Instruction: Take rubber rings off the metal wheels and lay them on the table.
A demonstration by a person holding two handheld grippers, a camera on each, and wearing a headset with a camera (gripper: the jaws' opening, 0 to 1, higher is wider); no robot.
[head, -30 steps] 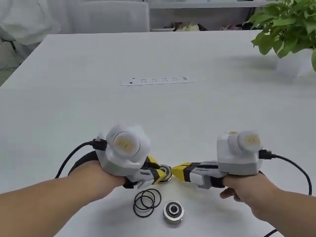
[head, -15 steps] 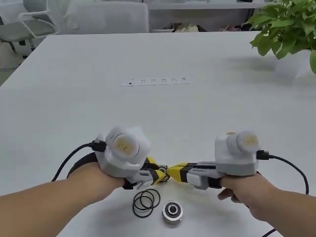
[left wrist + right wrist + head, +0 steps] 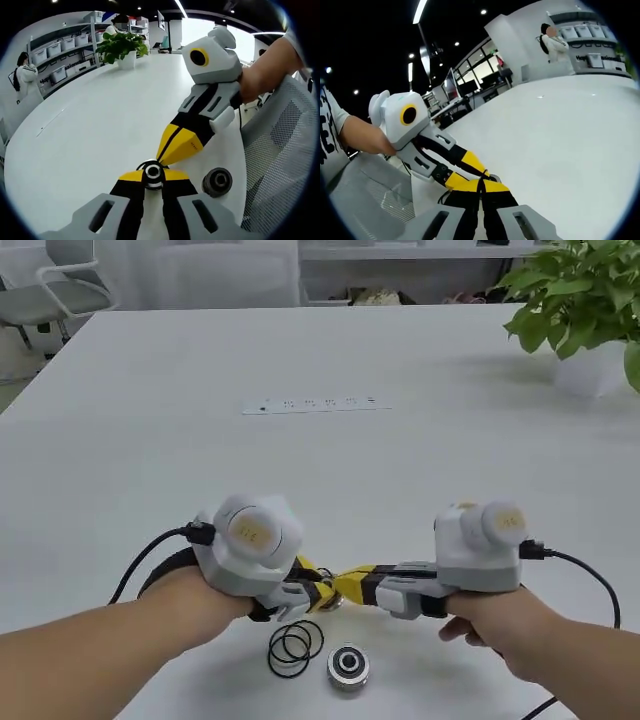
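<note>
My left gripper (image 3: 318,592) (image 3: 152,176) is shut on a small metal wheel (image 3: 153,171), held just above the white table (image 3: 320,470). My right gripper (image 3: 338,588) (image 3: 481,184) comes in from the right. Its yellow jaws are closed together at the wheel's rim, pinching the thin black rubber ring (image 3: 489,177). In the left gripper view the right gripper (image 3: 162,159) touches the top of the wheel. A few loose black rubber rings (image 3: 295,645) lie on the table below the grippers. A second metal wheel (image 3: 347,665) (image 3: 217,181) rests beside them.
A flat white strip with sockets (image 3: 315,403) lies mid-table. A potted plant (image 3: 580,300) stands at the far right. Black cables (image 3: 150,555) trail from both grippers. A mesh chair (image 3: 285,150) is at the table's near edge.
My right gripper has slid left until its tips meet the wheel held in the left gripper. The left gripper, the loose rings and the second wheel have stayed put.
</note>
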